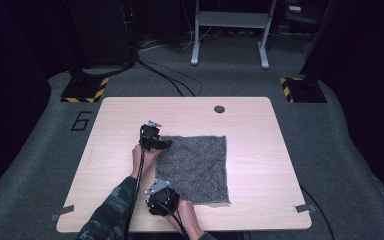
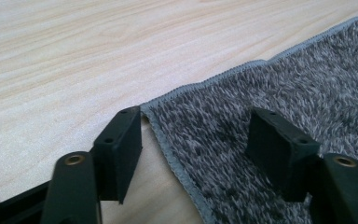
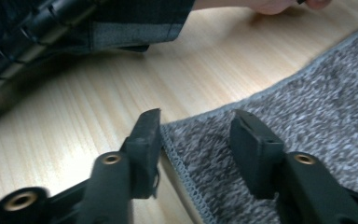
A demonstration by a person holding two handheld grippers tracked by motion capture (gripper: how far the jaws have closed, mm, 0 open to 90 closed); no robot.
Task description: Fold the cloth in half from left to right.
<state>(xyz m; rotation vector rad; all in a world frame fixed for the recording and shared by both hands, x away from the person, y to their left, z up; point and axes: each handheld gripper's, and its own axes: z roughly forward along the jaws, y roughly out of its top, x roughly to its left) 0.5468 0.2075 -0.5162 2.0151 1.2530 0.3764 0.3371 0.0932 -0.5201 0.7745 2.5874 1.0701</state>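
Both hands reached low over the wooden table [image 1: 130, 120]: left gripper [image 2: 196, 140] and right gripper [image 3: 196, 144] each straddled a corner of the flat grey towel [image 1: 195, 162], jaws apart, not yet pinching.

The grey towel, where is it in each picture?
High view: the grey towel lies flat, middle of the wooden table.
Left gripper view: on the right, one corner between the black jaws.
Right gripper view: on the right, another corner between the jaws.
Shared landmark: the towel's stitched edge.
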